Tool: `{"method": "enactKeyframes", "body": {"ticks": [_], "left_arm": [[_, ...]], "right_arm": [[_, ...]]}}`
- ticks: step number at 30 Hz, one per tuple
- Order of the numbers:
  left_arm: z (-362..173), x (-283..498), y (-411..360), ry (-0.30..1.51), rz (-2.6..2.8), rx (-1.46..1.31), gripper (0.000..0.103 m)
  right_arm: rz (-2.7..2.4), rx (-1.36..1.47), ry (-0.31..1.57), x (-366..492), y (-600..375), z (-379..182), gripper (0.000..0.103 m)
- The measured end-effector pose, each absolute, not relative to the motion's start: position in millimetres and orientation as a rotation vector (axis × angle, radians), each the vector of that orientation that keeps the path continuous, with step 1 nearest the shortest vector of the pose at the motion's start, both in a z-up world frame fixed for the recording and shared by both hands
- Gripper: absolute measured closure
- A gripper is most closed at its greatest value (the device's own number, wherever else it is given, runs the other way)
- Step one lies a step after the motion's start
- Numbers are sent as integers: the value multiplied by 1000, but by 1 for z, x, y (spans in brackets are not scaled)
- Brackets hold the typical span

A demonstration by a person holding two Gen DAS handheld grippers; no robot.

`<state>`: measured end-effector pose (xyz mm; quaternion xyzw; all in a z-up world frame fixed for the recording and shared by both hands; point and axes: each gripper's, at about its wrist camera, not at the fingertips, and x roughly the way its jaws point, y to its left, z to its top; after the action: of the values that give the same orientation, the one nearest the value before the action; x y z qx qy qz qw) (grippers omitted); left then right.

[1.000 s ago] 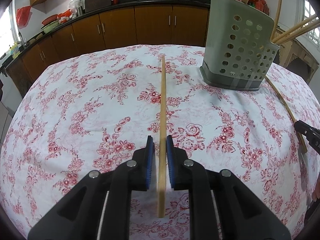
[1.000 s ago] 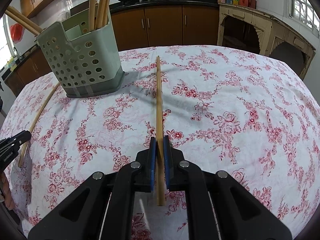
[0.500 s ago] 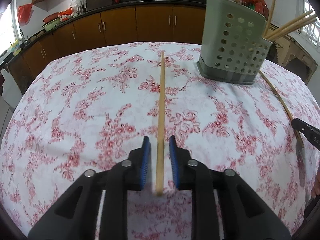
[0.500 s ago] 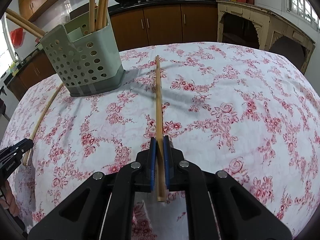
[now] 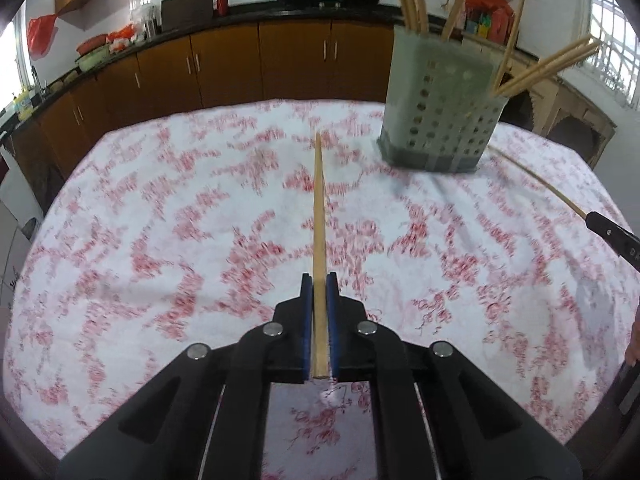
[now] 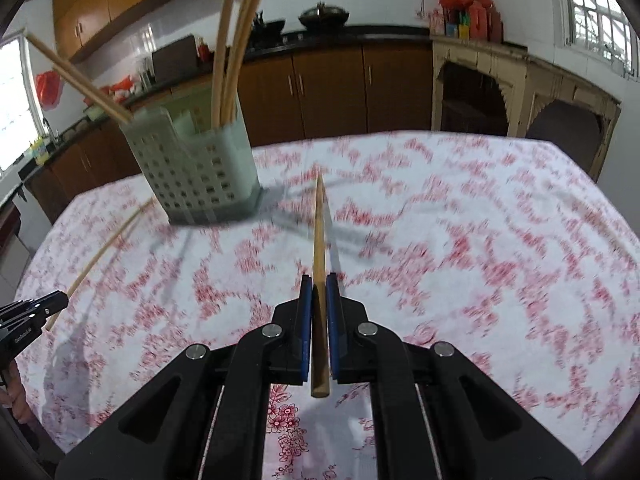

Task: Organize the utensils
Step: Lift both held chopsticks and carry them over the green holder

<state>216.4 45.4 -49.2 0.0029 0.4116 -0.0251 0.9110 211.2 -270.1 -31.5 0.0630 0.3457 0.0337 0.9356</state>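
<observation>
My view smears the red-flowered white tablecloth (image 5: 160,240) and perforated grey-green plastic utensil holder (image 6: 192,176); its tall wooden sticks (image 6: 236,40) run off-frame.

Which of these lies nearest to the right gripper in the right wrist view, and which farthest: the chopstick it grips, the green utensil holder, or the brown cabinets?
From the right gripper:
1. Chopstick, clamped between its pads, pointing ahead.
2. Green utensil holder, ahead on the left, standing on the table.
3. Brown cabinets, beyond the table, along the far wall.

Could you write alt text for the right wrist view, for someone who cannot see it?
The right gripper has its jaws shut on a long wooden chopstick above a red-flowered white tablecloth. To the left stands a pale green perforated plastic holder with more chopsticks.
</observation>
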Motion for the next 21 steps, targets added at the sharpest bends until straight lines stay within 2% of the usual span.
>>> {"method": "enactKeyframes", "body": {"ticks": [12,21], "left_arm": [[42,196,52,611,-79,-9,95],[78,194,51,530,-109,-19,95]], "right_arm": [[84,117,511,189,-272,34,95],[112,109,425,184,-266,65,96]]}}
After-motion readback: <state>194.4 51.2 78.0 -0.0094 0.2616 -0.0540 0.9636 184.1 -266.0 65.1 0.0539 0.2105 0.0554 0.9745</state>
